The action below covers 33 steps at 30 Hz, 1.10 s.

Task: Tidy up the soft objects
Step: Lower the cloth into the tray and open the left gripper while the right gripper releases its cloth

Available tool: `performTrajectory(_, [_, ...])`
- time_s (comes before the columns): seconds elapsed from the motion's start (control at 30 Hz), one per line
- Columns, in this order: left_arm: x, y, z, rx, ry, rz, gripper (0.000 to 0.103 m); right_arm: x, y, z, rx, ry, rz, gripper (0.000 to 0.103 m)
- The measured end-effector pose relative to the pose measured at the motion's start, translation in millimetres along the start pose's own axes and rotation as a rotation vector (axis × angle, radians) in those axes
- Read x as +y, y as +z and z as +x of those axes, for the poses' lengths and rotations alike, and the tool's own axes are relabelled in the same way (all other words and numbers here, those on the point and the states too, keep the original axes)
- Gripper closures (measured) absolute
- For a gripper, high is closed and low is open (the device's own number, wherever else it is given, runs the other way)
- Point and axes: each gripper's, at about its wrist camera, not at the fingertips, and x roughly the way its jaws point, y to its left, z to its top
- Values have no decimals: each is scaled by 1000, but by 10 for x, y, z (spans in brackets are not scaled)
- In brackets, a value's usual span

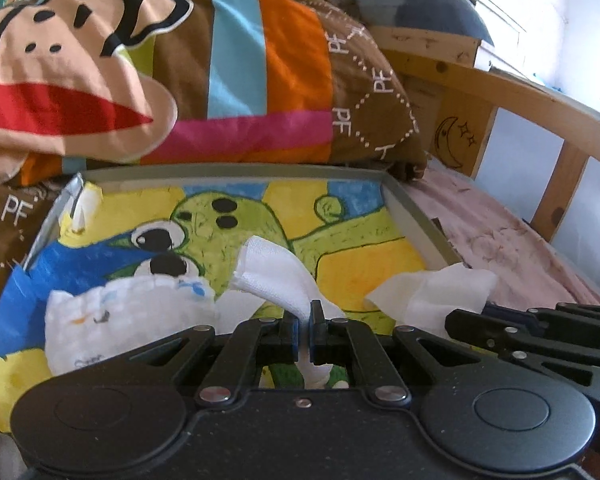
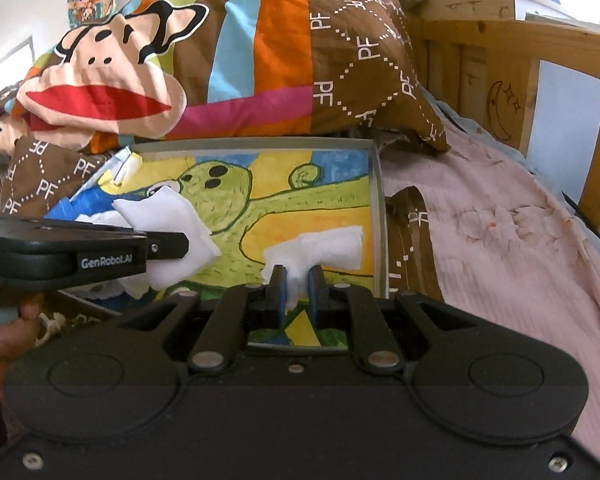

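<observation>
On a bed, over a painted tray [image 1: 240, 170] with a grey rim and a green creature drawn inside.

Left gripper [image 1: 305, 314]: pinched together on a white cloth [image 1: 276, 276], held just above the picture. Right gripper [image 2: 296, 278]: pinched together too, on a second white cloth [image 2: 320, 246], near the right wall of the tray. Two cloths, apart from each other, each sticking out past the tips. Down on the tray, at the left, a third one, a printed cloth [image 1: 132, 312], lying there loose. Behind the tray, a big monkey blanket [image 1: 228, 60]. To the right, a pink sheet [image 2: 500, 240].

Looks like the putting-down step, with both cloths over the tray.

Could go wrong in a few ways:
- Only a small bit of each cloth caught between the tips, so could slip out early and land in a messy heap.
- Could flop over the grey rim on the right and slide onto the pink sheet, being so close to that wall.
- Could bump together, with both grippers side by side and near.
- Could land on top of the printed cloth and rumple it.
- Could also tip the tray, resting on soft bedding, if pushed down hard.

Best to go low and slow, then let go one at a time.
</observation>
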Motion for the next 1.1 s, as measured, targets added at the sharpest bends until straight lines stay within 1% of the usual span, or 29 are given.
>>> performTrajectory(0.2, [13, -16, 49, 36, 2, -15, 98, 1, -17, 54, 30, -10, 3, 95])
performTrajectory(0.33, [24, -11, 67, 62, 6, -22, 91, -13, -13, 72, 50, -23, 10, 93])
performTrajectory(0.37, [31, -5, 69, 70, 7, -26, 89, -18, -14, 81, 56, -28, 11, 89])
performTrajectory(0.4, [35, -1, 68, 77, 8, -29, 87, -28, -13, 80, 64, -33, 11, 82])
performTrajectory(0.43, [35, 5, 66, 84, 6, -33, 87, -39, -8, 76, 71, -39, 11, 78])
performTrajectory(0.47, [40, 10, 58, 89, 3, -36, 87, -52, -7, 70, 72, -43, 12, 71])
performTrajectory(0.5, [43, 16, 47, 93, 2, -38, 85, -75, -3, 62, 72, -41, 18, 67])
performTrajectory(0.63, [66, 55, -50, 92, 5, -49, 76, -120, 23, 12, 68, -39, 27, 61])
performTrajectory(0.67, [80, 67, -83, 88, 6, -58, 74, -124, 33, -4, 66, -35, 25, 58])
performTrajectory(0.7, [99, 82, -122, 81, 4, -69, 72, -122, 43, -23, 60, -35, 24, 50])
performTrajectory(0.77, [138, 114, -223, 61, 7, -88, 68, -104, 64, -80, 40, -46, 9, 41])
performTrajectory(0.83, [164, 141, -326, 35, 10, -96, 61, -102, 96, -144, 22, -47, 7, 35])
performTrajectory(0.9, [185, 156, -422, 13, 15, -95, 56, -108, 120, -202, 2, -53, 12, 26])
performTrajectory(0.93, [190, 160, -471, 0, 20, -95, 54, -112, 133, -244, -12, -58, 15, 24])
performTrajectory(0.97, [200, 161, -518, -13, 24, -97, 52, -107, 141, -284, -25, -58, 18, 17])
performTrajectory(1.0, [208, 159, -567, -26, 29, -100, 48, -109, 148, -327, -37, -58, 21, 11])
performTrajectory(1.03, [210, 154, -625, -42, 36, -101, 44, -107, 152, -381, -53, -58, 20, 9])
performTrajectory(1.07, [206, 153, -676, -56, 44, -98, 42, -103, 156, -443, -68, -59, 18, 6])
performTrajectory(1.1, [202, 146, -737, -73, 51, -94, 37, -90, 154, -512, -82, -58, 16, 2])
